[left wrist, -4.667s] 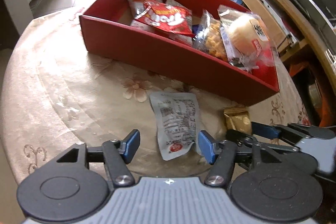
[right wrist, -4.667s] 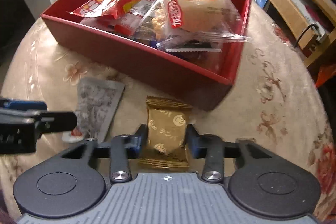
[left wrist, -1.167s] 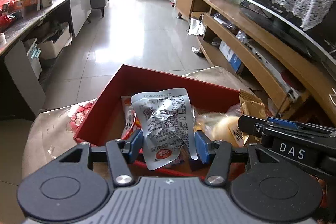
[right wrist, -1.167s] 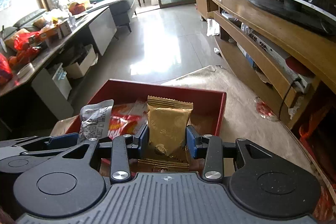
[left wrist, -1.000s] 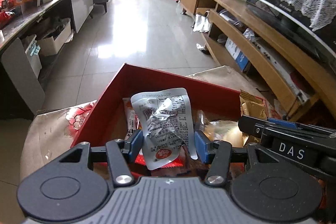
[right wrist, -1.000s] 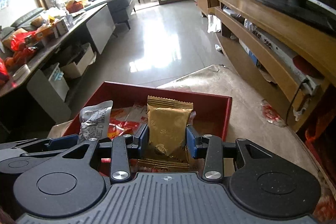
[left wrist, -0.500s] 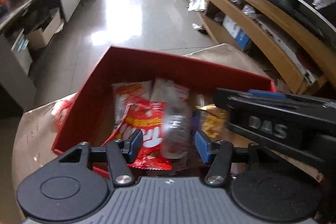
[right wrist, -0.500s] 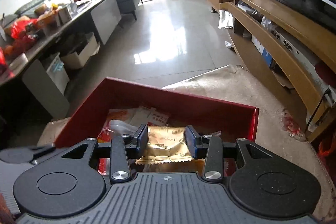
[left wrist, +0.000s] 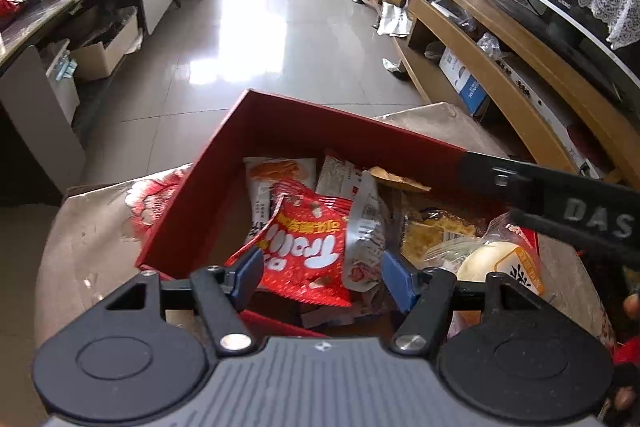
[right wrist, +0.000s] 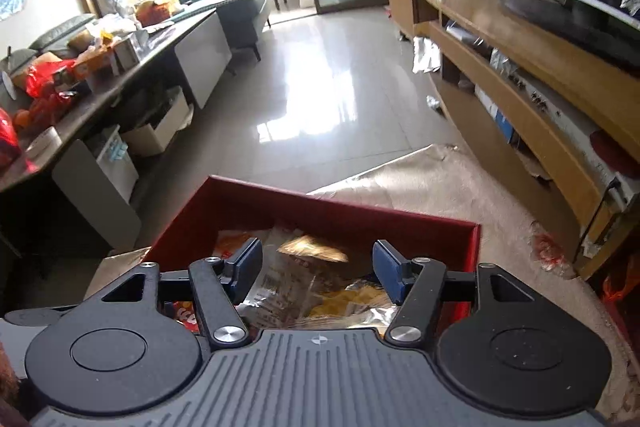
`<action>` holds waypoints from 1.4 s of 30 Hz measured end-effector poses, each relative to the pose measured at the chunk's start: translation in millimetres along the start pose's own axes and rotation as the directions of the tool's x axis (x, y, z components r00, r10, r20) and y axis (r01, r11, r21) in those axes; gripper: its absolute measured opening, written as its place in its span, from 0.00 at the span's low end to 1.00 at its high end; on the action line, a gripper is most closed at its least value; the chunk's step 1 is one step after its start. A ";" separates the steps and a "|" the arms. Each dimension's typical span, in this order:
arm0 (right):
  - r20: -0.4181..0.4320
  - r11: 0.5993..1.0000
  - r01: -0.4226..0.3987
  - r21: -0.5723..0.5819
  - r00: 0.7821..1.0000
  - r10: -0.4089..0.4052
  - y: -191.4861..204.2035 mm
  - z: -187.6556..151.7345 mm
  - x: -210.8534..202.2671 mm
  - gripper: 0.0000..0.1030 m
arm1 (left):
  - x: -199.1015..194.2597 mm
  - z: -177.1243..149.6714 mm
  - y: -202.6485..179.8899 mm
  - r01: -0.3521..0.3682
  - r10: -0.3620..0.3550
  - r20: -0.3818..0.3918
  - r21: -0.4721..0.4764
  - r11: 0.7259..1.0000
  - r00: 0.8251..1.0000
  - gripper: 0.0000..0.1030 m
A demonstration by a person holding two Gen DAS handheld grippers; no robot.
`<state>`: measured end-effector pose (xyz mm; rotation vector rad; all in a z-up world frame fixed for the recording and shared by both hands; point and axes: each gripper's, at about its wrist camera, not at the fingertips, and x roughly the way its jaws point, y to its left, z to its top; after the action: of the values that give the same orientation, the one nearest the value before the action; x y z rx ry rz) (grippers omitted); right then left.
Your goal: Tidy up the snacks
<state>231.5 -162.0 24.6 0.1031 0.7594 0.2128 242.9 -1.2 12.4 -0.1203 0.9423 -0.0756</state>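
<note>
Both tongs hang over the red cardboard box (left wrist: 192,211) that sits on the worktop (left wrist: 88,227), covered with a beige floral cloth. The left tongs (left wrist: 322,273) are spread wide, blue pads apart, nothing between them; below lies the grey foil snack pouch (left wrist: 366,227), resting inside the box, propped on edge against the red snack bag (left wrist: 308,247) with white lettering. Behind these lies a white packet with an orange picture (left wrist: 280,173), flat on the box floor near the far wall. To the right are a clear bag of yellow crackers (left wrist: 432,231) and a wrapped pale round bun (left wrist: 496,263) near the box's right end. The gold wrapper (left wrist: 396,179) lies in the box towards the far wall, just beyond the grey pouch.

The right tongs (right wrist: 316,267) are also wide open and empty, above the box's right half; their black body crosses the right side of the left wrist view. Between their pads the gold wrapper (right wrist: 316,247) shows, a little blurred, lying on the other packets inside the red box (right wrist: 400,215). Beyond the worktop lie a shiny tiled floor (right wrist: 328,99) and a long wooden TV cabinet (right wrist: 540,99)
</note>
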 end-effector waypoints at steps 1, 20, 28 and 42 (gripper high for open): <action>0.003 1.000 0.003 0.005 1.000 -0.003 -1.7 -0.2 -2.6 0.67 | -1.6 -1.0 1.2 -0.003 0.003 0.002 -0.003 1.000 1.000 0.64; 0.020 0.997 0.079 0.001 0.997 -0.079 -3.7 -49.3 -57.0 0.71 | -43.9 -39.4 -0.2 -0.023 0.023 0.044 0.003 1.000 0.999 0.68; 0.020 0.995 0.097 -0.003 0.995 -0.097 -2.5 -71.8 -77.1 0.73 | -62.0 -61.3 -2.4 -0.010 0.008 0.063 0.022 1.000 0.998 0.75; 0.043 0.993 0.115 0.026 0.992 -0.116 -9.0 -108.2 -108.9 0.76 | -102.1 -99.1 6.4 -0.031 0.036 0.181 -0.033 0.999 0.983 1.00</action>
<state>81.2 -193.9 18.1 0.0851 0.7214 0.0910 102.9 10.1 35.8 -0.1363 0.7630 -0.0189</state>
